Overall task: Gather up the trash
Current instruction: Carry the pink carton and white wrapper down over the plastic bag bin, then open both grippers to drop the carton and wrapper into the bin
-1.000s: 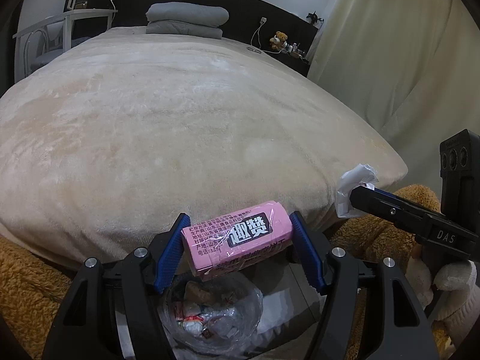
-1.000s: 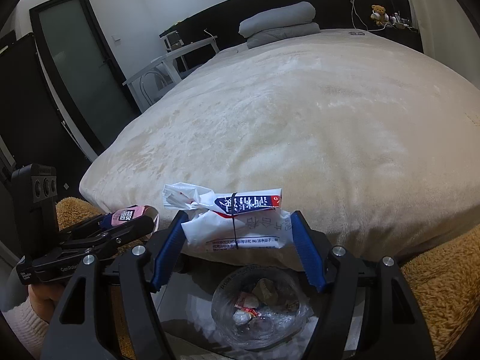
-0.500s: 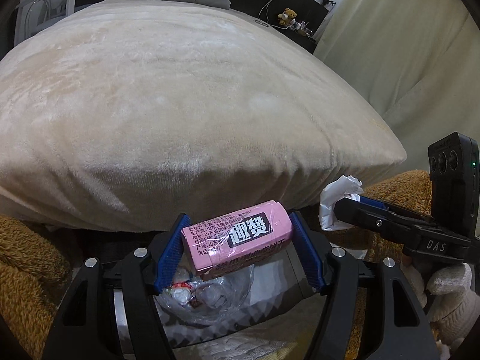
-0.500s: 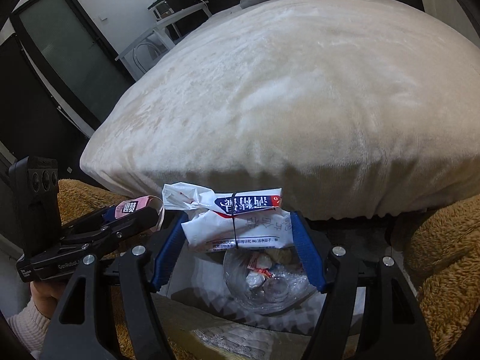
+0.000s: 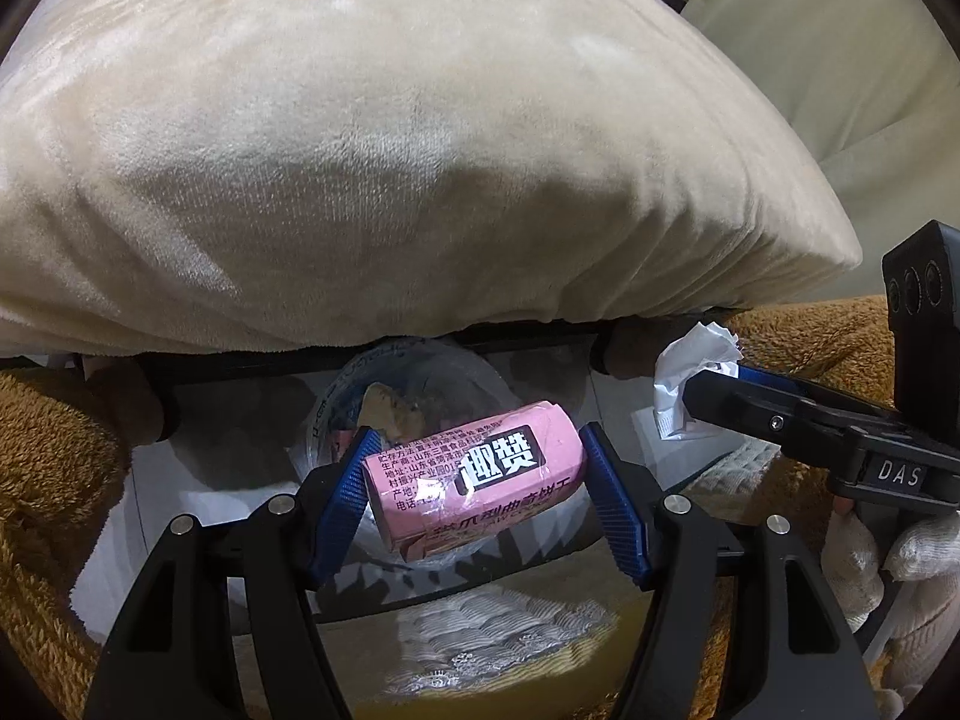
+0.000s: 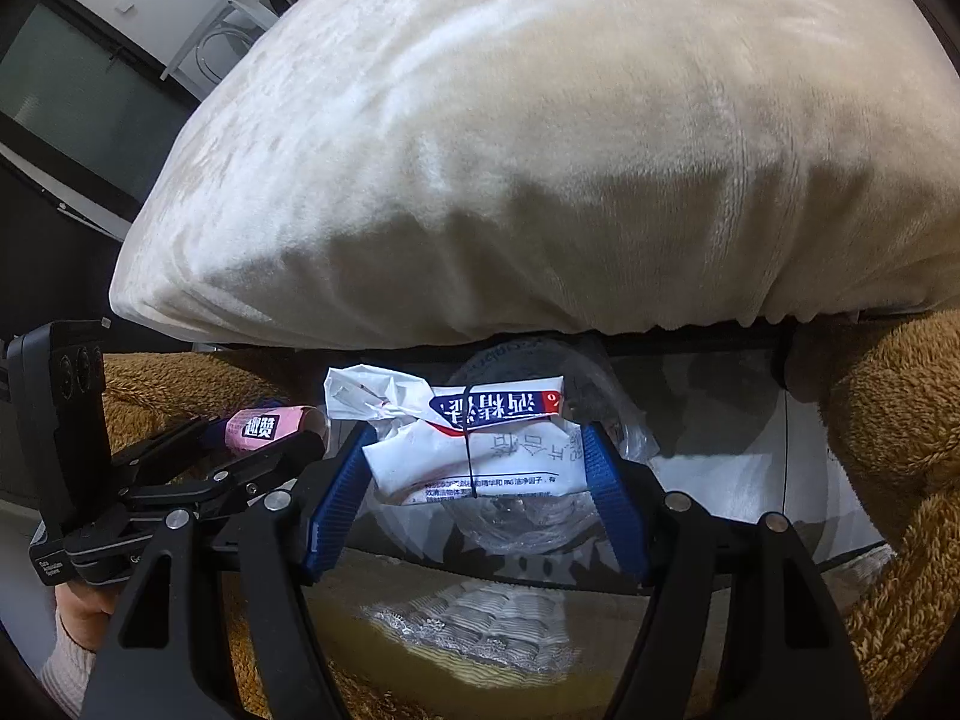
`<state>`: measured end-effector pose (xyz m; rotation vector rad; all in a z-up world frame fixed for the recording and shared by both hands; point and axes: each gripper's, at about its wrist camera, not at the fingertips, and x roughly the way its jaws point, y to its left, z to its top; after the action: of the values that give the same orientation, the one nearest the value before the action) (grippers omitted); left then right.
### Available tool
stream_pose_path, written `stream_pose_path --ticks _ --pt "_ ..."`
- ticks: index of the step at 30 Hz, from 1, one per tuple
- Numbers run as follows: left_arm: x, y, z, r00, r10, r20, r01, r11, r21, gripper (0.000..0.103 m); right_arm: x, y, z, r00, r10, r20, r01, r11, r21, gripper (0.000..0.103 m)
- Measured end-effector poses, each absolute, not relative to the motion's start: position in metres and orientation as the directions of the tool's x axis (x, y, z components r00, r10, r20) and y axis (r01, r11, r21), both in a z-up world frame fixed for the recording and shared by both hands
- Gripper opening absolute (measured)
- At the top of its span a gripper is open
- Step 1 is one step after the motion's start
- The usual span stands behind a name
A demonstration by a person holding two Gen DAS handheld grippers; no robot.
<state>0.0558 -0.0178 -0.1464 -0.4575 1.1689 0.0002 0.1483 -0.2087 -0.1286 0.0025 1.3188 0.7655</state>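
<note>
My left gripper is shut on a pink snack packet with black and white lettering, its blue pads pressing both ends. Just below it sits a clear plastic bin liner holding several scraps. My right gripper is shut on a crumpled white wrapper with a blue and red label, held over the same clear bin liner. The right gripper appears at the right of the left wrist view with the white wrapper. The left gripper with the pink packet shows at the left of the right wrist view.
A bed under a cream plush blanket overhangs the bin from behind. Brown fluffy fabric lies on both sides. A pale lace-patterned cloth lies on the floor below. A white-gloved hand holds the right gripper.
Both grippers have sunk and tipped downward toward the bin with their trash held. The bed now fills the upper view and the bin liner sits directly behind the held items.
</note>
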Motion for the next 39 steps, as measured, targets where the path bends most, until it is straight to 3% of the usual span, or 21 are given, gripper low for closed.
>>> stream_pose_path --ticks 21,22,24,25,27,37,39 --pt "0.069 -0.028 -0.186 0.209 -0.276 -0.938 -0.241 0.915 -0.323 0.067 0.158 -0.189 -0.165 -0.108 0.402 -0.909 -0.453 0.794 0.405 0.072" --pt "0.07 -0.027 -0.186 0.208 -0.261 -0.943 -0.247 0.918 -0.309 0.068 0.159 -0.189 -0.165 -0.106 0.406 -0.908 -0.448 0.795 0.408 0.081" --pt "0.07 -0.028 -0.185 0.208 -0.232 -0.95 -0.256 0.925 -0.281 0.086 0.161 -0.191 -0.163 -0.095 0.418 -0.904 -0.439 0.797 0.415 0.087" --pt "0.07 -0.028 -0.185 0.208 -0.238 -0.949 -0.255 0.923 -0.287 0.088 0.161 -0.192 -0.162 -0.088 0.42 -0.903 -0.439 0.797 0.414 0.088" --pt "0.07 -0.028 -0.185 0.202 -0.235 -0.951 -0.255 0.925 -0.282 0.09 0.162 -0.193 -0.161 -0.082 0.425 -0.901 -0.432 0.8 0.417 0.094" --pt "0.067 -0.028 -0.18 0.225 -0.243 -0.943 -0.25 0.921 -0.297 0.091 0.157 -0.191 -0.159 -0.062 0.434 -0.899 -0.457 0.788 0.413 0.098" --pt "0.064 -0.026 -0.176 0.243 -0.241 -0.939 -0.251 0.92 -0.301 0.096 0.154 -0.192 -0.154 -0.05 0.449 -0.892 -0.472 0.777 0.417 0.098"
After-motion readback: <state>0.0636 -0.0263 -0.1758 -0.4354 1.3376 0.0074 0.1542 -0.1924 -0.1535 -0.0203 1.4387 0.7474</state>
